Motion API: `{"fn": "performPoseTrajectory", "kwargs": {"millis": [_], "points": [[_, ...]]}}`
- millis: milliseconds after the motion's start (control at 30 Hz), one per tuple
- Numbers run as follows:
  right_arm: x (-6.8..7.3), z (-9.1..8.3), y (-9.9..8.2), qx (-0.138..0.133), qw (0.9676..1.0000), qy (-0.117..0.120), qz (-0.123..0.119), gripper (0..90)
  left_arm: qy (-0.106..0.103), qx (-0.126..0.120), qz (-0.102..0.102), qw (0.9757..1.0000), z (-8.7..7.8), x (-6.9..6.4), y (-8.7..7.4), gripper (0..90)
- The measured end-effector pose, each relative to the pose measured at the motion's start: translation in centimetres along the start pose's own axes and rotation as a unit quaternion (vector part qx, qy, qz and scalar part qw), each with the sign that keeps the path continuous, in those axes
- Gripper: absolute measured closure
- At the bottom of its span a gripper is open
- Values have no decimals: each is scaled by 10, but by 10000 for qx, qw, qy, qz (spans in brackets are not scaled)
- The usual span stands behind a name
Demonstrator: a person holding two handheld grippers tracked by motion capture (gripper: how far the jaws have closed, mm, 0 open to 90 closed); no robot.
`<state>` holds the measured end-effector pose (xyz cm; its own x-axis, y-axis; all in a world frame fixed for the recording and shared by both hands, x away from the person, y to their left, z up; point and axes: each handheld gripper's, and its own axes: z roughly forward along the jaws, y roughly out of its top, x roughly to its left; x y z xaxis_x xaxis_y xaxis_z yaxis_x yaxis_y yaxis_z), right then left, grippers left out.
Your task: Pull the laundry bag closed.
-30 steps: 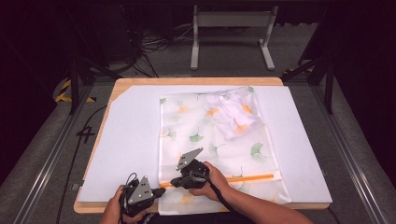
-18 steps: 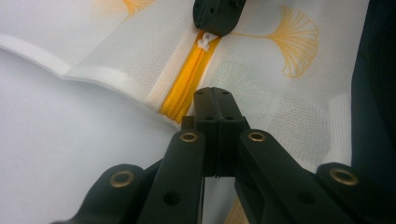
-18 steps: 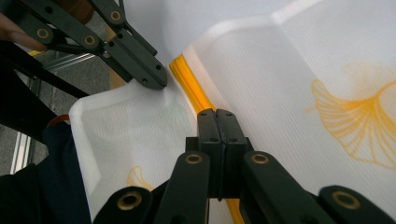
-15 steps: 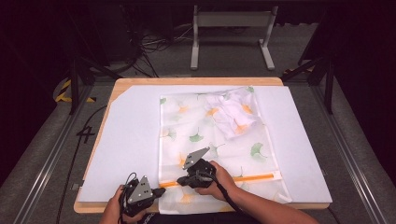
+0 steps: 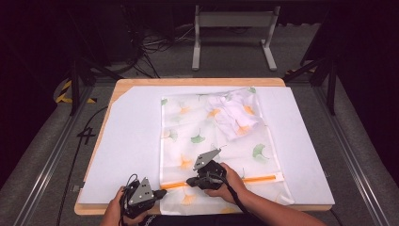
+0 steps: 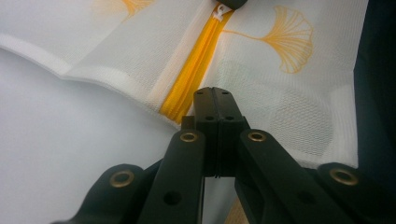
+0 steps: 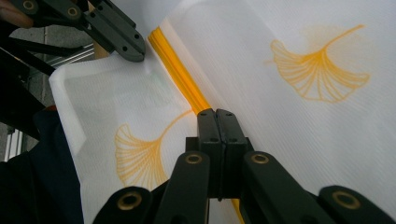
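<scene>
A white mesh bag (image 5: 221,141) printed with ginkgo leaves lies flat on the table, with a crumpled white garment (image 5: 233,115) inside its far right corner. An orange zipper (image 5: 254,179) runs across the bag's near end. My left gripper (image 5: 162,192) is shut on the bag's fabric at the zipper's left end (image 6: 175,105). My right gripper (image 5: 190,180) sits a short way to the right on the zipper (image 7: 187,91), shut on the zipper pull (image 6: 218,11). In the right gripper view the left gripper (image 7: 133,51) presses at the bag's corner.
A white sheet (image 5: 131,141) covers the wooden table (image 5: 188,81). The bag's near edge hangs close to the table's front, against the person's dark sleeve (image 7: 42,177). Metal frame rails (image 5: 51,160) flank the table, and a stand (image 5: 233,28) and cables lie beyond.
My right gripper has slid a little to the right along the zipper, away from the left gripper. The left gripper has stayed where it was.
</scene>
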<state>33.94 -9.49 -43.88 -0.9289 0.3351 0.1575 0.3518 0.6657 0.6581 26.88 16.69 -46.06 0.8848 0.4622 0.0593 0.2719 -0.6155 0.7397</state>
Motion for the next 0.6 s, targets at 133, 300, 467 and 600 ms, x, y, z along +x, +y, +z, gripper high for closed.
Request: {"fn": "performPoseTrajectory", "kwargs": {"millis": [133,300,467,600], "points": [[-2,-7,-6,-27,10000,-44,79,900,-5,-2,-7,10000,0,0,0,900],[-4,-16,-12,-64,9998,-101,131,900,-12,0,-18,10000,0,1,0,900],[-10,-28,-22,-76,9996,-180,224,900,-25,-16,-38,10000,0,1,-1,900],[-11,-34,-28,-83,9994,-214,253,900,-35,-18,-51,10000,0,2,-1,900]]}}
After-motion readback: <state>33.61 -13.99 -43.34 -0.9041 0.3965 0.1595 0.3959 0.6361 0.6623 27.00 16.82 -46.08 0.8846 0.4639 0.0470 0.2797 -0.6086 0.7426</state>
